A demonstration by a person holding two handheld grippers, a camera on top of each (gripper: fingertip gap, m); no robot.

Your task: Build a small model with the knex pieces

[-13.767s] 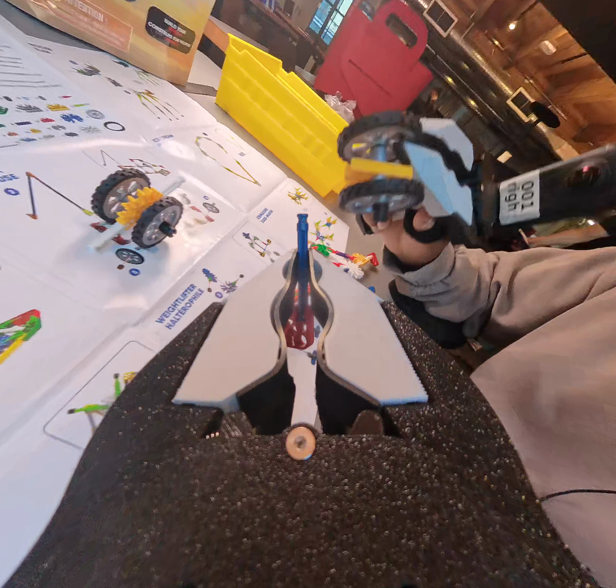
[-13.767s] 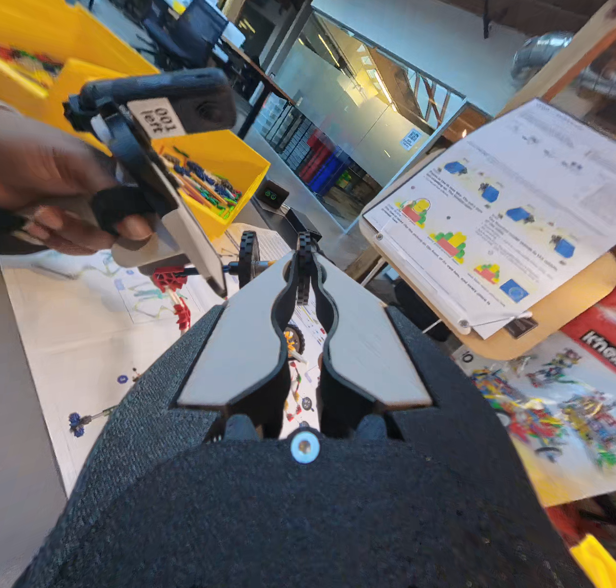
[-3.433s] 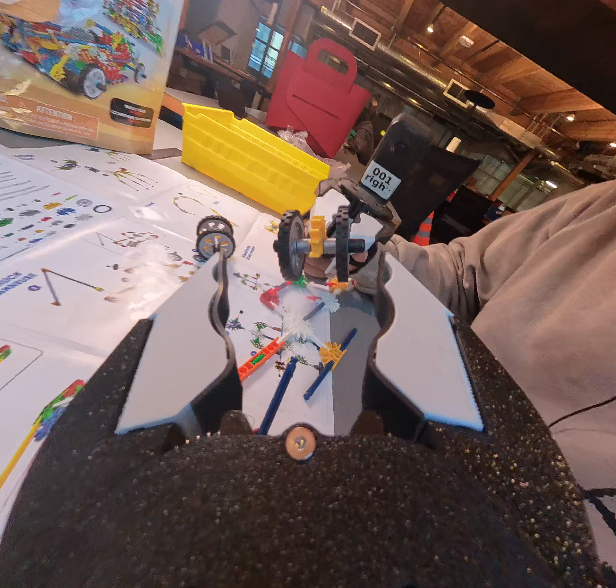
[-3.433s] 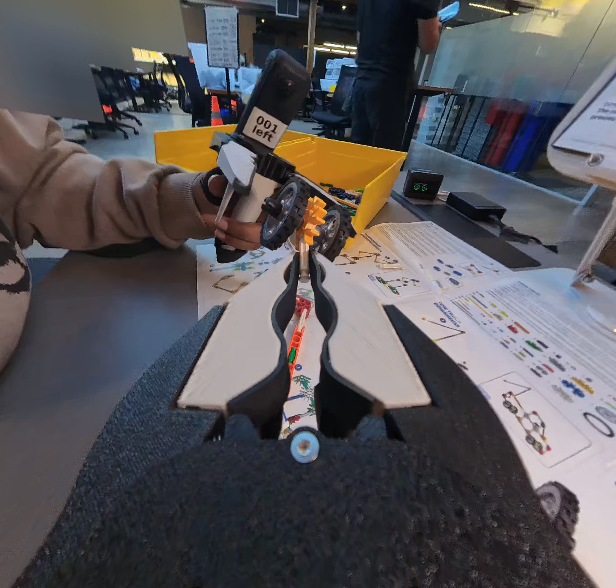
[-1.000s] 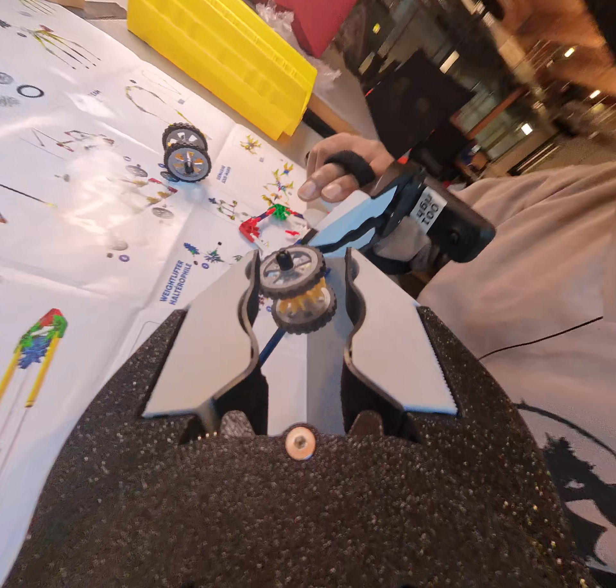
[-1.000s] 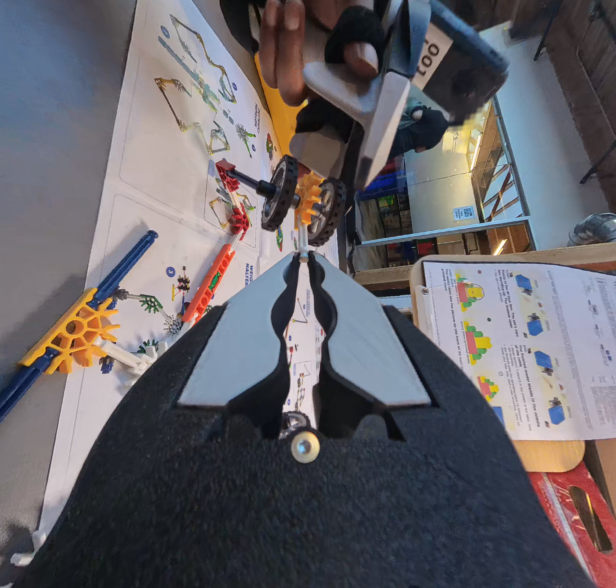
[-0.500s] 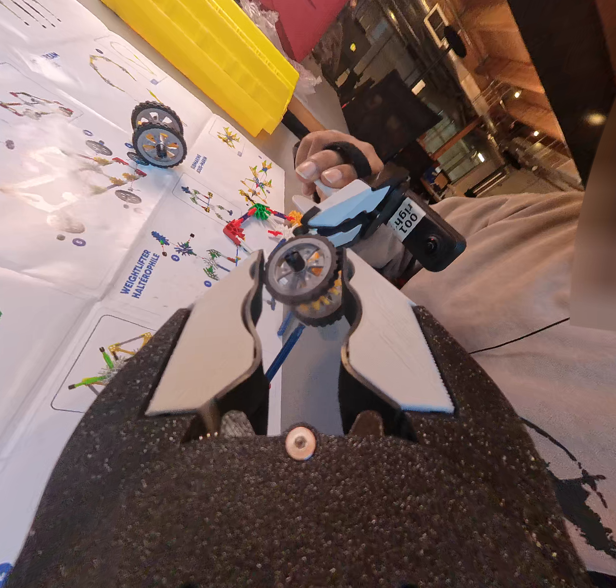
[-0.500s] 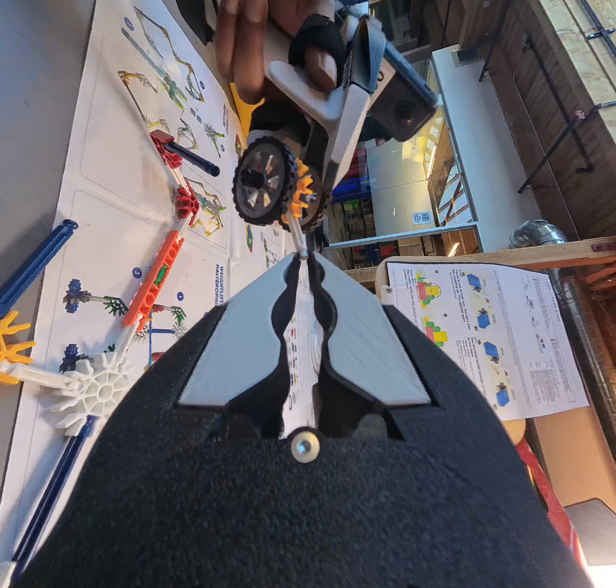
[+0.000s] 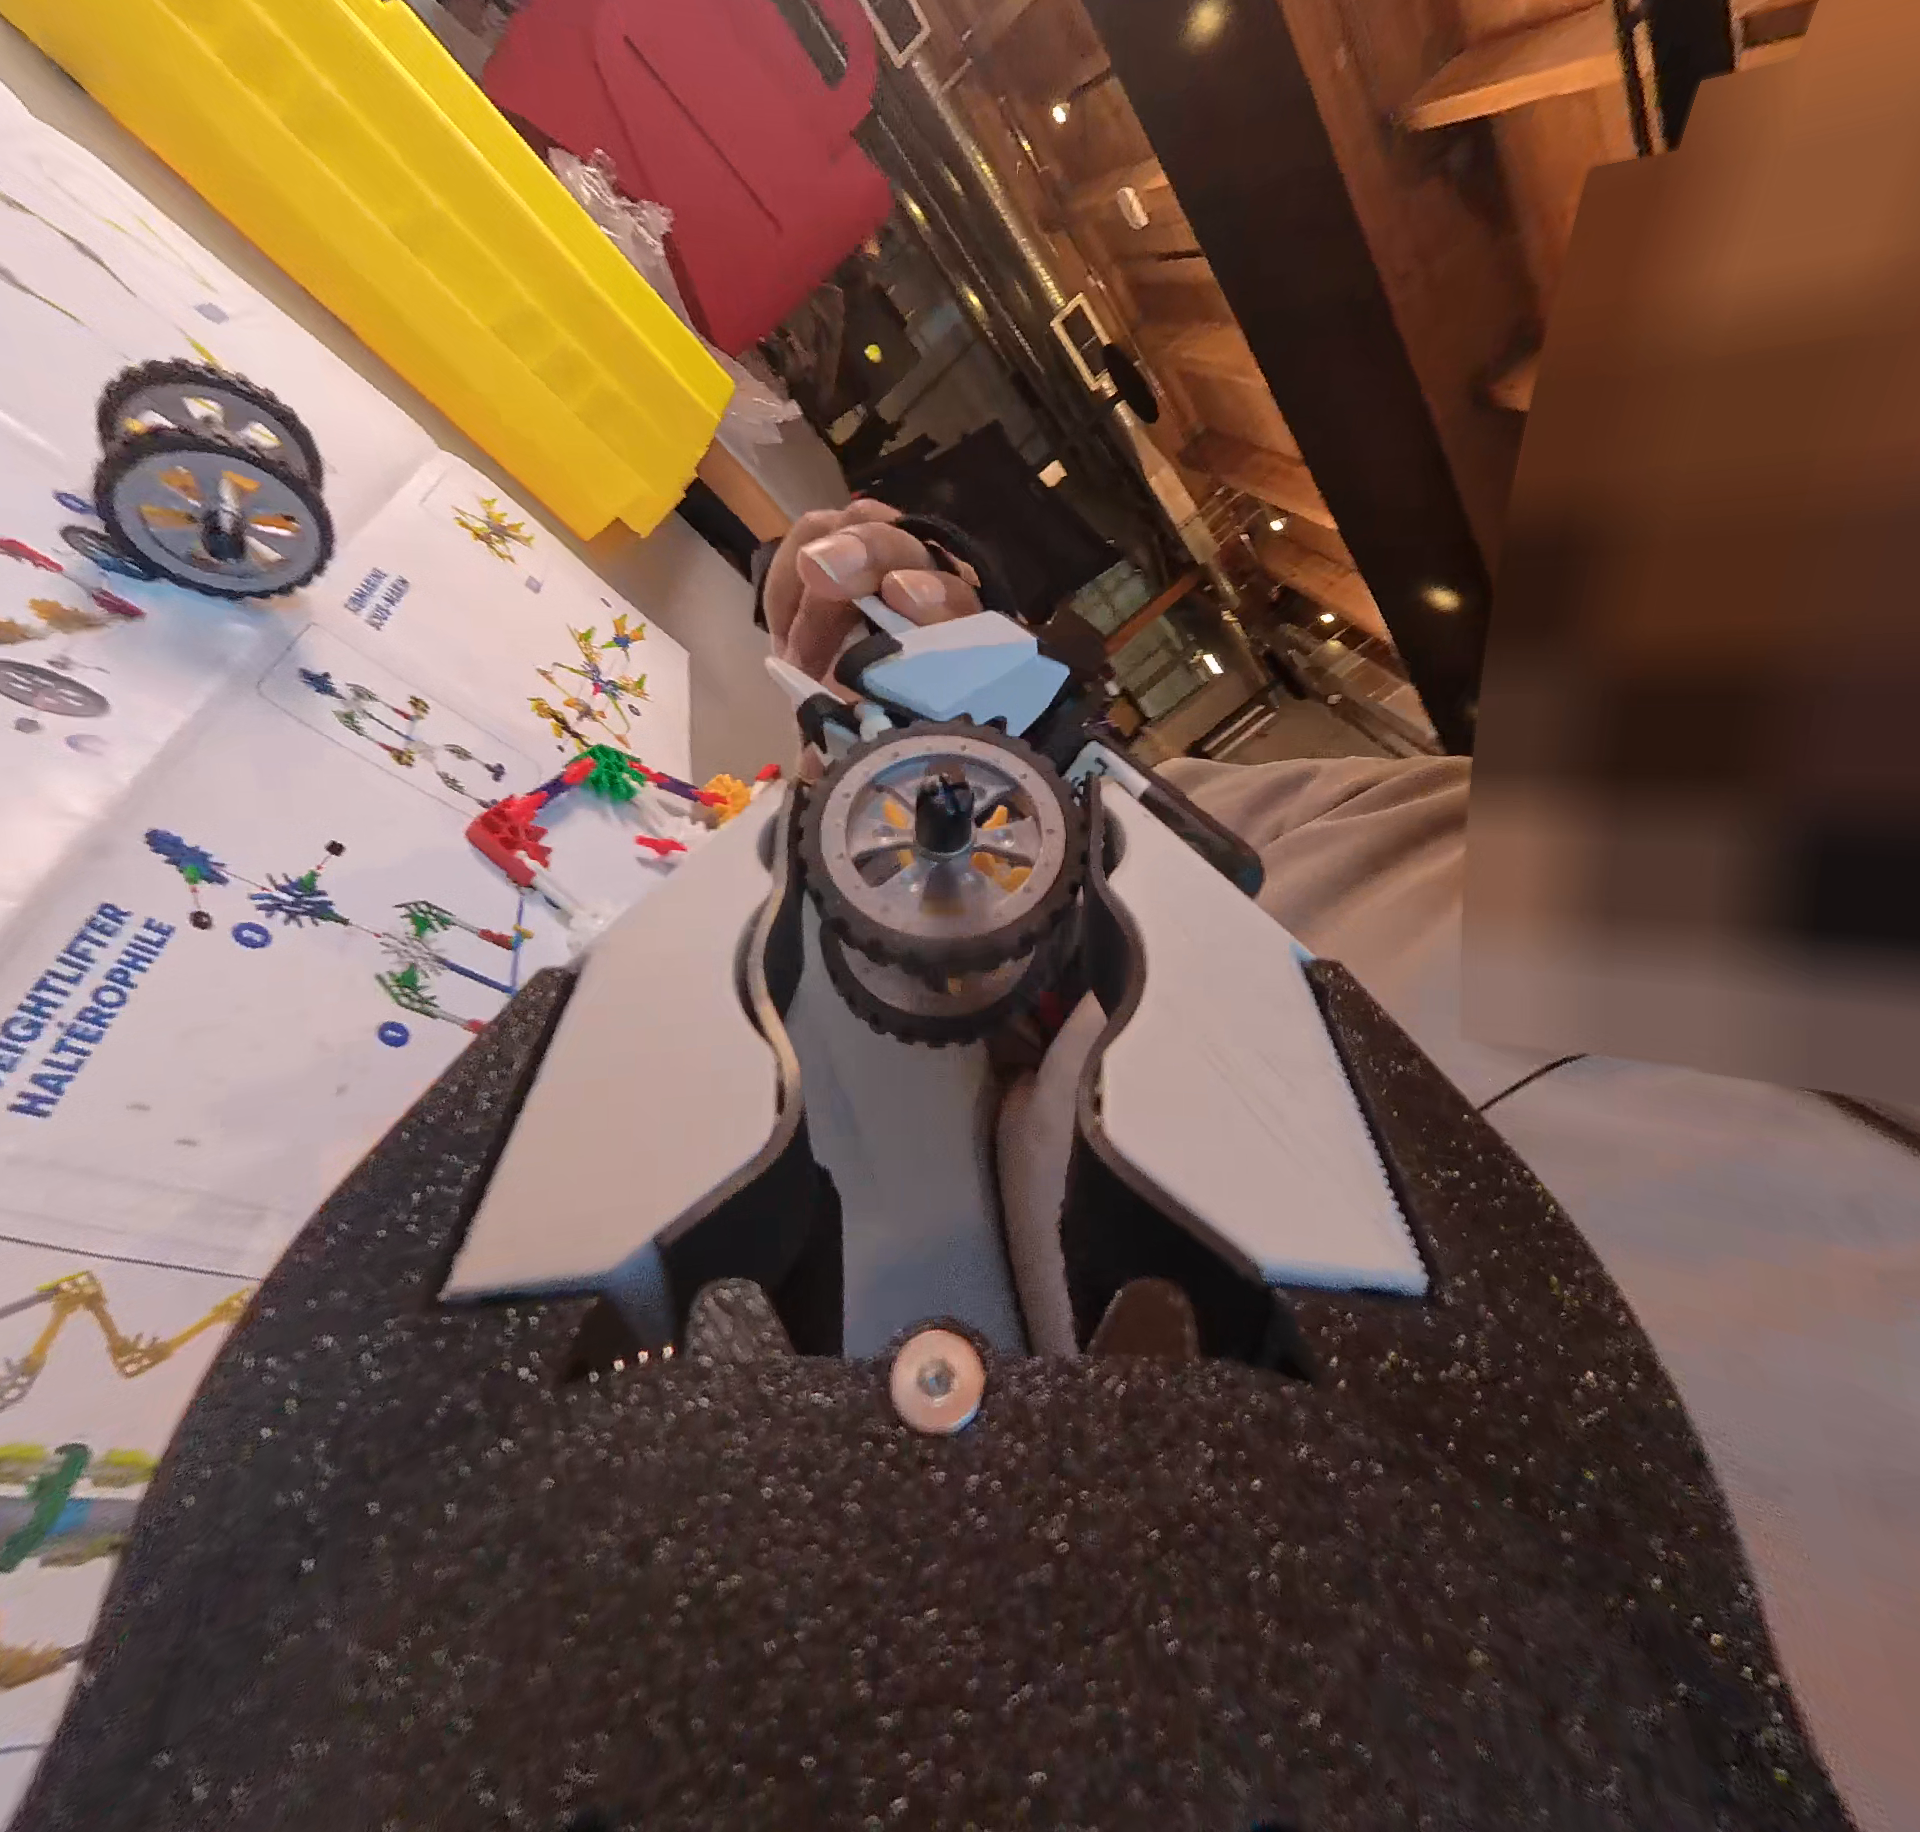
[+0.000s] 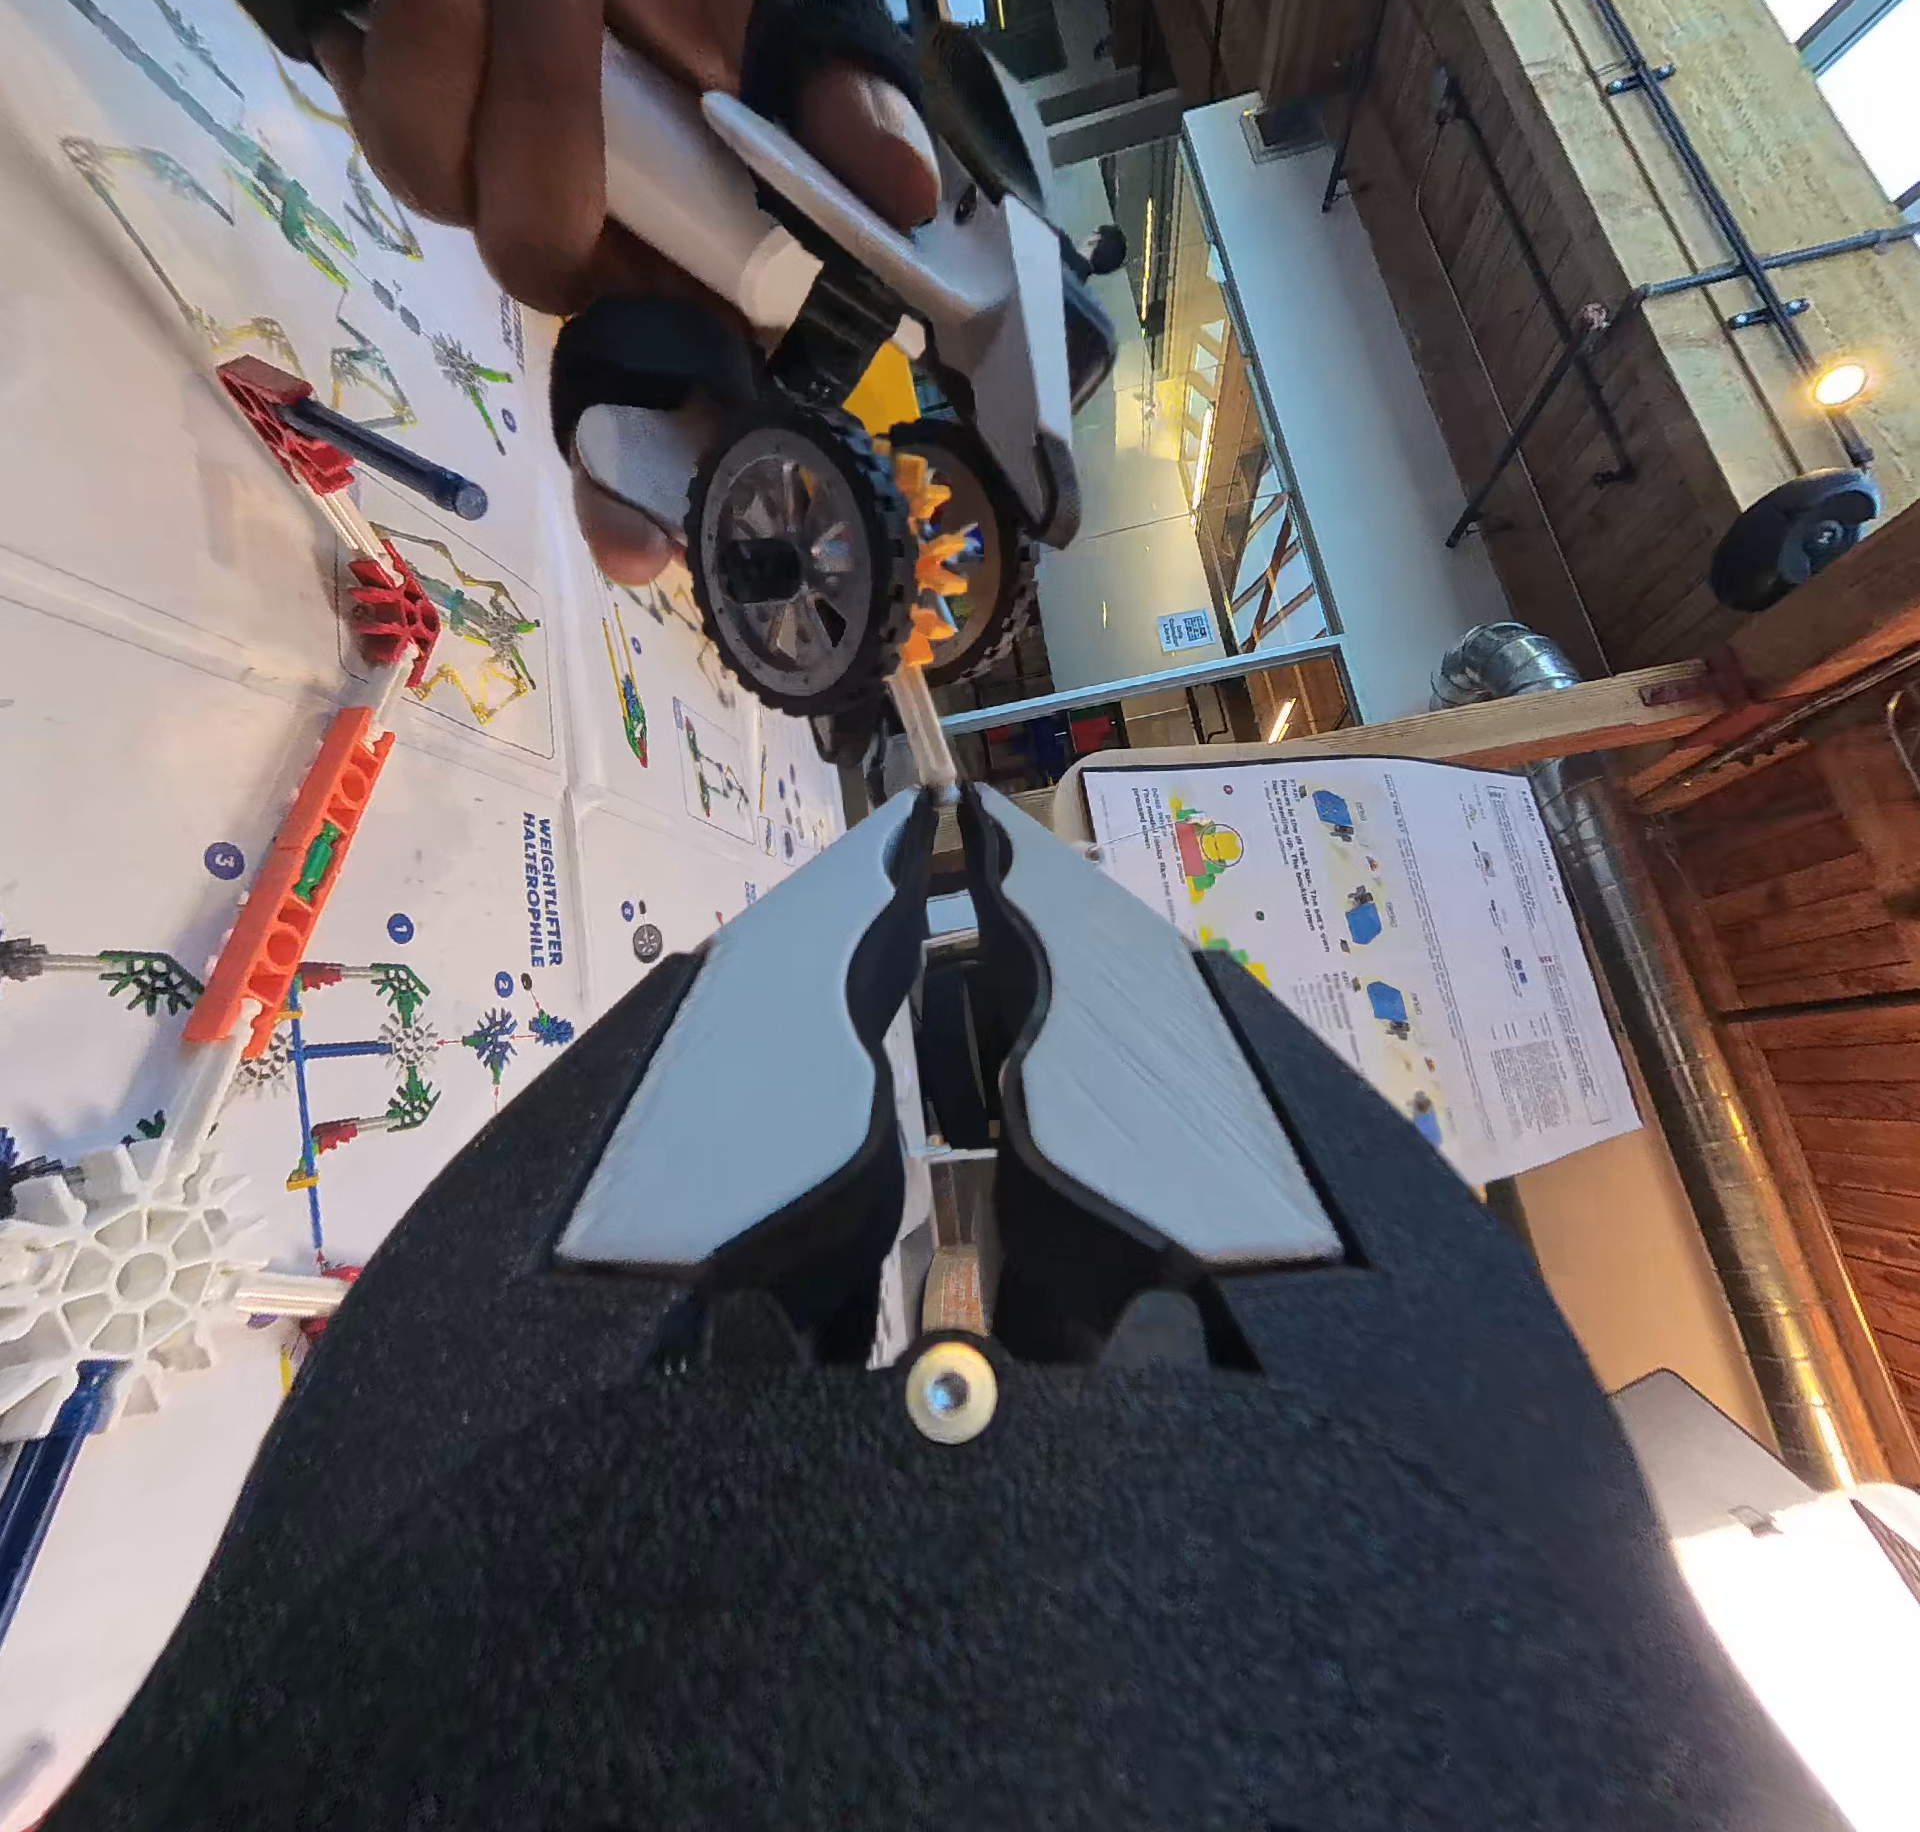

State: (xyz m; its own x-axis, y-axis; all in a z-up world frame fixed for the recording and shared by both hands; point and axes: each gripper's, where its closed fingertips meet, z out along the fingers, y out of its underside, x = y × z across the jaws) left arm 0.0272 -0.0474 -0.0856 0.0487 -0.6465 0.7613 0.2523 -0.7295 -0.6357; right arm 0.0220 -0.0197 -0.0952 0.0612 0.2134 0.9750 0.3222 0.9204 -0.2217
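Observation:
A wheel assembly (image 9: 935, 993) of two black-tyred grey wheels with a yellow gear (image 10: 925, 556) between them hangs in the air. My left gripper (image 9: 940, 826) is shut on it, one finger on each side of the tyres. A short white rod (image 10: 920, 722) sticks out from the gear. My right gripper (image 10: 943, 795) is shut on the rod's end. In the left wrist view the right gripper's white fingers (image 9: 956, 670) and a hand (image 9: 862, 577) show just behind the wheels. In the right wrist view the assembly (image 10: 800, 567) sits under the left gripper's fingers (image 10: 1023, 369).
A white instruction sheet (image 9: 156, 951) covers the table. On it stand a second wheel pair (image 9: 213, 504) and a loose frame of rods with red (image 10: 291, 421), orange (image 10: 291, 909) and white (image 10: 135, 1263) connectors. A yellow bin (image 9: 416, 182) and a red case (image 9: 707, 120) stand behind. A page on a wooden board (image 10: 1351, 951) is at the right. Only a small space, under 4 cm, lies between the two pairs of fingers.
My left gripper, open 3.4 s ago, has closed on the wheels. Over the last second both grippers have drawn closer and turned; the right one keeps hold of the rod.

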